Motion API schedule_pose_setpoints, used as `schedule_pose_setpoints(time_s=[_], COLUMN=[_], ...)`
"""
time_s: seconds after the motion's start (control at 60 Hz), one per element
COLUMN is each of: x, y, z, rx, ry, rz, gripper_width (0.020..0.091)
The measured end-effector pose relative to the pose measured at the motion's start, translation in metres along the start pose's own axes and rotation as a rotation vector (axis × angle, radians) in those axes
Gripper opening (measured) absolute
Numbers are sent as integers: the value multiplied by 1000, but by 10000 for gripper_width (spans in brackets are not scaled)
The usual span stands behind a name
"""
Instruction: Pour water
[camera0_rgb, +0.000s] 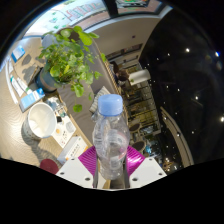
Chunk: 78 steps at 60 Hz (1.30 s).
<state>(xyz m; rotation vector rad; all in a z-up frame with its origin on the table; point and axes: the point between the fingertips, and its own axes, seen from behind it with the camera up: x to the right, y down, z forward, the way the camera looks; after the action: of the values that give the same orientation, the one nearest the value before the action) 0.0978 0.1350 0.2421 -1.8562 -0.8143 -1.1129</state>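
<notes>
Grip matters: the hand-held gripper is closed on the capped water bottle (held upright), so tilt slowly.

You're in what looks like an office or lounge. Upper left: a potted plant. Centre right: a chair

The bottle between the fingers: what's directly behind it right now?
Behind the water bottle, held between the gripper's pink pads, stands a leafy green potted plant on a counter, with a white bowl beside it. The bottle's body covers whatever lies straight behind it.
</notes>
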Motion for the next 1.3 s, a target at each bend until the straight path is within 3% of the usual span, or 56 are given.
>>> schedule_pose_setpoints(time_s=[0.15, 0.433, 0.833, 0.95, 1.1, 1.183, 1.3], x=[10, -60, -155, -155, -156, -158, -150], y=[13, 51, 87, 88, 87, 92, 93], z=[-14, 0, 12, 7, 5, 5, -12], rx=[26, 51, 27, 65, 65, 5, -51], ry=[-148, -402, -514, -489, -465, -456, -457], rz=[504, 1024, 1132, 1123, 1090, 1064, 1048], gripper_width=[356, 355, 357, 377, 499, 561, 861])
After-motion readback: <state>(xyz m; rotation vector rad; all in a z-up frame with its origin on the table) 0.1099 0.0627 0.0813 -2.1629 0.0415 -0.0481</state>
